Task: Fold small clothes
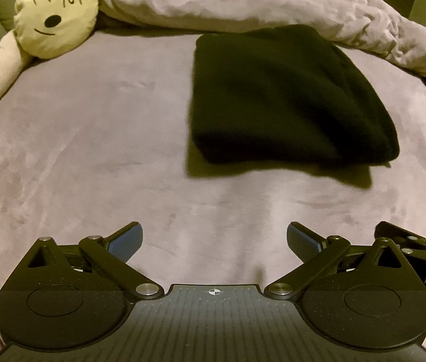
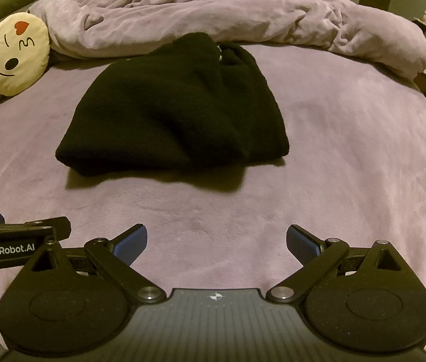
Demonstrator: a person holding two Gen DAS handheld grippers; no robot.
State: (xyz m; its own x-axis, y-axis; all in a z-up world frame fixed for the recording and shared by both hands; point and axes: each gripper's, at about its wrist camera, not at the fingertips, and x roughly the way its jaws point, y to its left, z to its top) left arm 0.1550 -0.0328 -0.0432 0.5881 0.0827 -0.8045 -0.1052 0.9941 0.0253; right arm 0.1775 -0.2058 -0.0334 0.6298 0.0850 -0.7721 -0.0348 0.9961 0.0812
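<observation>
Hovering low over the bed, the left tool (image 1: pixel 214 239) has its blue-padded fingers spread wide apart with nothing between them; the right tool (image 2: pixel 216 241) beside it is likewise agape and empty. Ahead of both, well apart from the fingertips, a folded black knitted garment (image 2: pixel 176 111) lies on the mauve plush bed cover (image 2: pixel 348 166). Behind it sits a rumpled mauve duvet (image 2: pixel 213 15), and a cream round emoji cushion (image 2: pixel 17 52) rests at the far left.
</observation>
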